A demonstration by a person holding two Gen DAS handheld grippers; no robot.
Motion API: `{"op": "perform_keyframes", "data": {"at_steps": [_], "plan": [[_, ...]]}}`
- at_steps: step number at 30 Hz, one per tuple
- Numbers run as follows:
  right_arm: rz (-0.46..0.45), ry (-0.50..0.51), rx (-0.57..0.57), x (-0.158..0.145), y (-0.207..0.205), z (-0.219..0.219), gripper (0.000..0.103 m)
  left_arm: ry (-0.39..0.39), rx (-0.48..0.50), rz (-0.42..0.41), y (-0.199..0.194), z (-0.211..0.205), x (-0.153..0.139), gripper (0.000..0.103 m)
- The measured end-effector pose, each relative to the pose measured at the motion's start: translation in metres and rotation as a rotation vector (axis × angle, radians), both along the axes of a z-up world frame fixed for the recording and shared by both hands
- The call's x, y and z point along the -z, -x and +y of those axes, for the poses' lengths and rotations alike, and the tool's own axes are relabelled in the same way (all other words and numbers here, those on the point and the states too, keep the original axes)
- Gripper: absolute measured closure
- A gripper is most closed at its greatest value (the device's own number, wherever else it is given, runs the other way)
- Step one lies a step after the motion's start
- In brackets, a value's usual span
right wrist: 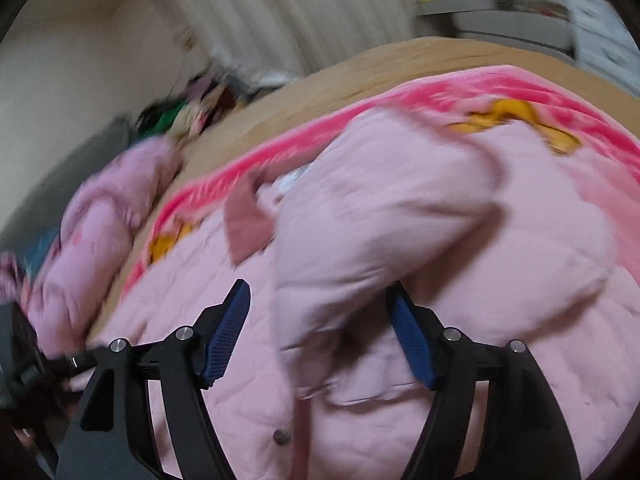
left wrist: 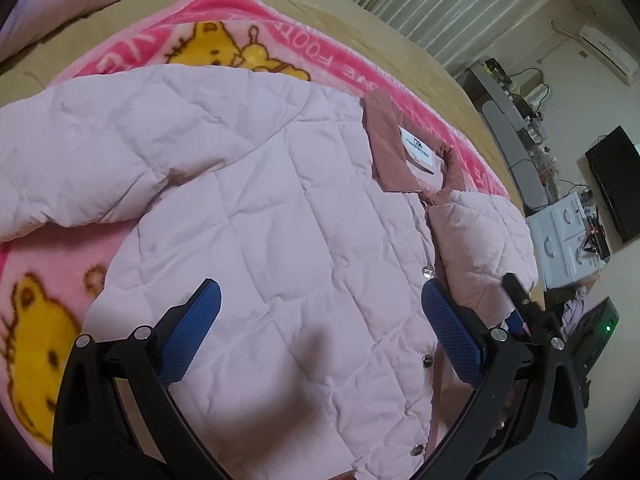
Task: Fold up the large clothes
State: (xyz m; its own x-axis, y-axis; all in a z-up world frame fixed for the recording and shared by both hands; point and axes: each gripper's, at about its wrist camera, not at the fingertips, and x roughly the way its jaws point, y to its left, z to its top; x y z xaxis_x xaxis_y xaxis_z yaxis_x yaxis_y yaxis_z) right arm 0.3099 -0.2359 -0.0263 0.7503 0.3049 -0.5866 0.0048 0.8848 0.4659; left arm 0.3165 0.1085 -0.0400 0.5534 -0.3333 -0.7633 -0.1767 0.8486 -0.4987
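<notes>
the pink coat is being folded on the blanket, both grippers are being held wide open and empty, so the puffy sleeve could be springing back.

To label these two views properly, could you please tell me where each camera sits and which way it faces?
Left wrist: sits on the left gripper, looking down over the pale pink quilted jacket towards its dusty-rose collar; only its open black-and-blue fingers show.
Right wrist: sits on the right gripper, blurred, facing the jacket's folded sleeve; open fingers show.
Shared: jacket, collar, pink bear-print fleece blanket, tan bedsheet.
</notes>
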Motion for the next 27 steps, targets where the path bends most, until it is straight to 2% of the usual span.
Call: {"op": "perform_keyframes", "data": {"at_steps": [1,2,4,6,8,12,17,22,23,24,27], "plan": [[-0.012,-0.011,0.002,-0.003,0.001,-0.004,0.064,0.003,-0.002,-0.001,0.000,0.000,0.000,0.009],[-0.032,-0.007,-0.001,-0.007,0.004,-0.004,0.069,0.008,-0.003,-0.003,0.000,0.000,-0.001,0.009],[-0.089,0.033,-0.038,-0.016,0.011,0.005,0.070,0.021,0.001,-0.021,0.001,0.001,-0.004,0.009],[-0.149,0.114,-0.105,-0.026,0.017,0.024,0.071,0.031,0.002,-0.036,0.002,0.001,-0.007,0.009],[-0.184,0.178,-0.181,-0.030,0.020,0.045,0.072,0.069,0.003,-0.045,0.002,0.003,-0.008,0.009],[-0.155,0.178,-0.304,-0.022,0.016,0.070,0.073,0.117,-0.007,-0.042,0.002,0.005,-0.007,0.009],[-0.121,0.237,-0.443,-0.009,0.021,0.098,0.072,0.162,-0.012,-0.044,0.002,0.007,-0.004,0.009],[-0.066,0.336,-0.562,0.006,0.026,0.128,0.066,0.231,-0.021,-0.075,0.003,0.008,-0.004,0.009],[-0.062,0.338,-0.581,0.008,0.028,0.131,0.062,0.246,-0.031,-0.091,0.005,0.010,-0.005,0.009],[-0.059,0.319,-0.599,0.007,0.030,0.131,0.051,0.253,-0.031,-0.099,0.005,0.010,-0.006,0.009],[-0.057,0.257,-0.618,0.004,0.036,0.128,0.032,0.248,-0.017,-0.089,0.003,0.008,-0.002,0.009]]}}
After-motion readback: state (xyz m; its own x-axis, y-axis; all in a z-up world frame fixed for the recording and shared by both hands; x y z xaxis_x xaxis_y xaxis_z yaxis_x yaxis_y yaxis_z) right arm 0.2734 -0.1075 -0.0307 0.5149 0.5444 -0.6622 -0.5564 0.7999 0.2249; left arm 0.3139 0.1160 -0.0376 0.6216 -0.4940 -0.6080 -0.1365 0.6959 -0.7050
